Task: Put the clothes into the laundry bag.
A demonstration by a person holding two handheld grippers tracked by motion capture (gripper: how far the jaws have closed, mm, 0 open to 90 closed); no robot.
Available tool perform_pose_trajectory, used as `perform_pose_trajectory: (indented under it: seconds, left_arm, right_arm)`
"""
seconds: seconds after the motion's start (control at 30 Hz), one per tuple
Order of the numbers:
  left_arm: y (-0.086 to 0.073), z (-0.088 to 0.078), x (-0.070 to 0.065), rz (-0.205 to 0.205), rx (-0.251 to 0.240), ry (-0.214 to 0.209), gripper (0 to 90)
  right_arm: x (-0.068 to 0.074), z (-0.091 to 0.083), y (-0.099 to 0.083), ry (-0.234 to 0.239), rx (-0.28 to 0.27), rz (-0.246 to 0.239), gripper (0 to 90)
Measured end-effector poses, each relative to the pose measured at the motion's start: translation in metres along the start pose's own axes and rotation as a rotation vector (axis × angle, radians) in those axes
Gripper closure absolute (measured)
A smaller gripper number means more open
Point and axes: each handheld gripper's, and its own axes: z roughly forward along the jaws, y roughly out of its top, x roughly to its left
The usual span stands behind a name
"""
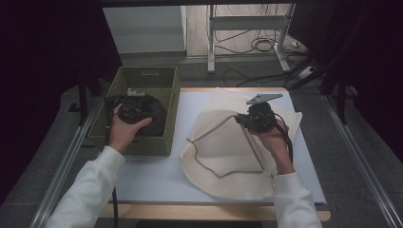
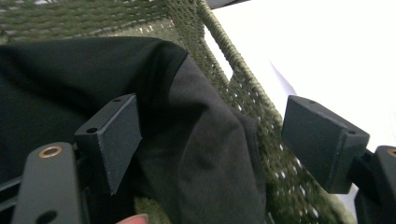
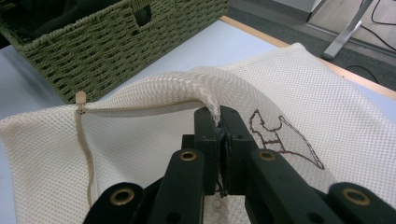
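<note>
The right gripper (image 3: 219,122) has its 2 jaws clamped on a pinched fold of the cream mesh laundry bag (image 3: 299,93), lifting the edge beside the bag's zipper (image 3: 86,140); the zipper pull (image 3: 81,99) sits at about 10 o'clock from the jaws. A brown stitched motif (image 3: 280,135) lies on the mesh at 3 o'clock.

The left gripper (image 2: 210,140) has its 2 jaws standing wide apart, with a fold of black cloth (image 2: 201,140) between them; the pads do not press on it. The cloth drapes over the wall of the green woven basket (image 2: 261,116).

From above, the right gripper (image 1: 247,121) holds the bag (image 1: 223,156) up near its centre, and the bag spreads over the right half of the pale blue tabletop (image 1: 152,175). At 9 o'clock from it stands the basket (image 1: 142,76), at the tabletop's left edge, with the left gripper (image 1: 135,107) over its near half, above the black cloth (image 1: 157,114).
</note>
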Motion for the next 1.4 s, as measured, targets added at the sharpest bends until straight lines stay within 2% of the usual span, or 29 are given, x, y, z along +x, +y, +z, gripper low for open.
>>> perform_pose_trajectory:
  seconds: [0.07,0.1,0.23,0.37,0.43,0.57,0.87,1.07,1.13,1.2,1.37,1.4]
  left_arm:
    - [0.003,0.007,0.000,0.009,0.022,0.036,19.5]
    - [0.004,0.011,0.001,-0.005,0.037,0.038,19.3]
    - [0.005,0.017,0.006,-0.055,0.066,0.025,19.5]
    - [0.007,0.026,0.009,-0.070,0.082,0.040,19.4]
    - [0.008,0.031,0.010,-0.099,0.091,0.021,19.3]
    - [0.010,0.040,0.010,-0.076,0.117,0.045,18.5]
    - [0.018,0.052,0.011,-0.075,0.145,0.070,18.0]
    - [0.018,0.064,0.018,-0.108,0.158,0.075,16.9]
    - [0.016,0.073,0.025,-0.140,0.178,0.061,15.3]
    - [0.015,0.079,0.028,-0.145,0.196,0.065,13.7]
    - [0.013,0.090,0.029,-0.131,0.204,0.088,12.4]
    - [0.012,0.095,0.027,-0.107,0.214,0.110,12.4]
  right_arm:
    - [0.000,0.001,0.000,-0.003,0.001,-0.003,86.5]
    - [0.000,0.001,0.000,-0.007,-0.001,-0.008,86.5]
    - [0.000,0.000,0.000,-0.010,-0.004,-0.005,86.6]
    - [-0.001,0.000,0.000,-0.008,-0.002,-0.004,86.6]
    - [0.000,0.000,0.000,-0.009,-0.002,-0.005,86.5]
    - [-0.001,0.001,0.000,-0.009,-0.001,-0.005,86.5]
    - [-0.002,0.000,-0.001,-0.013,-0.004,-0.007,86.3]
    - [-0.001,0.000,0.000,-0.016,-0.002,-0.008,86.2]
    - [-0.001,0.000,-0.001,-0.015,-0.003,-0.006,86.2]
    - [-0.002,0.001,-0.001,-0.015,-0.001,-0.004,86.2]
    - [-0.002,0.001,-0.001,-0.016,0.003,-0.005,86.1]
    - [-0.002,0.002,-0.001,-0.016,0.004,-0.004,86.1]
